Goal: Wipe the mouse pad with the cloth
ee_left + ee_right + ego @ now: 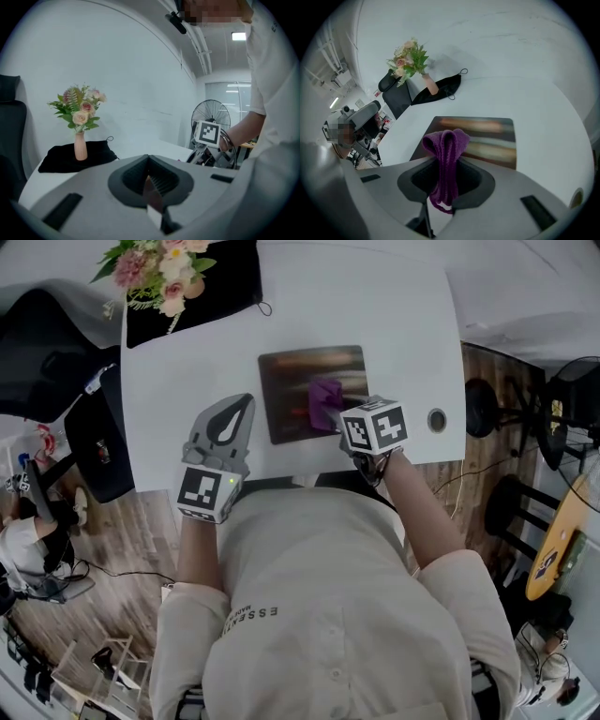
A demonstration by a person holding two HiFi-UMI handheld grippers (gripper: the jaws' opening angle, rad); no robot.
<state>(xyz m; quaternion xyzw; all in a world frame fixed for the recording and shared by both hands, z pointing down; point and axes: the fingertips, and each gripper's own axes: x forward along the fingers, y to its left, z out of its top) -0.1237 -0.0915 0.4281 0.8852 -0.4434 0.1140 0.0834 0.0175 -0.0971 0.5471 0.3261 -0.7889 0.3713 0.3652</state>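
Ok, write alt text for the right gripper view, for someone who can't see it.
The right gripper pinches a purple cloth over a dark mouse pad on a white table. A vase of flowers stands on black fabric behind.

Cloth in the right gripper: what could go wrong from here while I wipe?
The cloth is pinched as a narrow bunch in the right gripper, so it may pull free or cover little. The mouse pad lies unheld, the left gripper shut beside it, so it could slide.

Knitted cloth point(445, 143), glossy mouse pad point(493, 139) (streaky sheen)
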